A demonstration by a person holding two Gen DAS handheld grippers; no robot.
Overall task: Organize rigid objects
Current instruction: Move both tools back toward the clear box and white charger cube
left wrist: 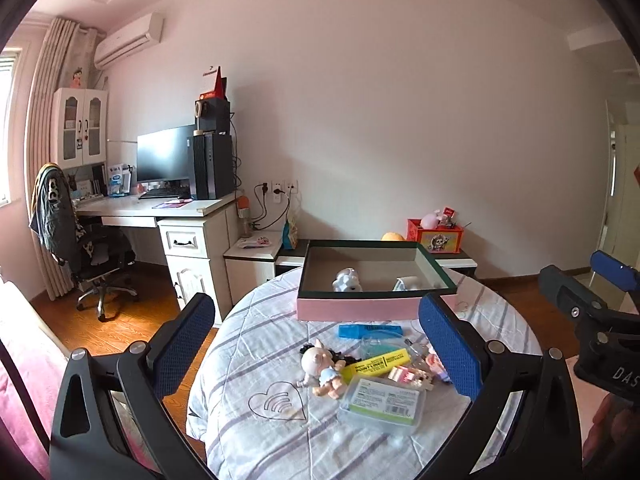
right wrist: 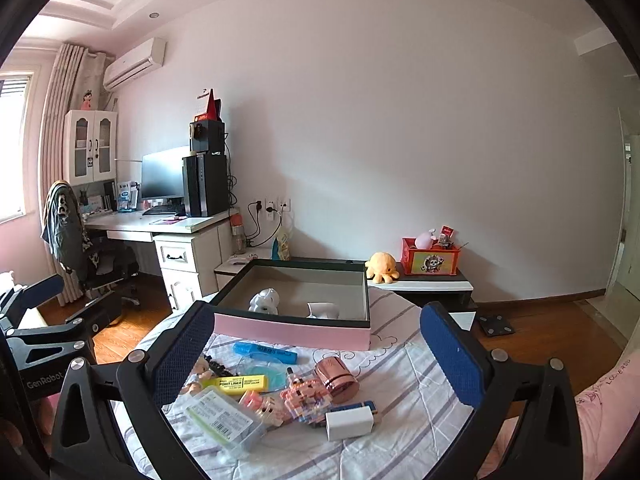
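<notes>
A pink box [left wrist: 372, 308] [right wrist: 292, 330] with a dark rim sits on the striped cloth and holds a white figurine [left wrist: 347, 281] [right wrist: 265, 301] and another white item [right wrist: 323, 310]. In front lie a blue marker [left wrist: 370, 330] [right wrist: 266, 351], a yellow highlighter [left wrist: 378, 363] [right wrist: 236, 383], a piglet doll [left wrist: 322, 370], a clear plastic case [left wrist: 382, 402] [right wrist: 222, 420], a pink block toy [right wrist: 306, 398], a rose-gold cylinder [right wrist: 336, 378] and a white charger [right wrist: 349, 422]. My left gripper [left wrist: 316, 350] and right gripper [right wrist: 320, 354] are both open and empty above the pile.
The round table with striped cloth [left wrist: 256, 360] stands near a white desk [left wrist: 160, 208] with monitor and an office chair [left wrist: 92, 256]. A low cabinet [right wrist: 432, 282] holds a red box and a yellow plush. Wooden floor lies around.
</notes>
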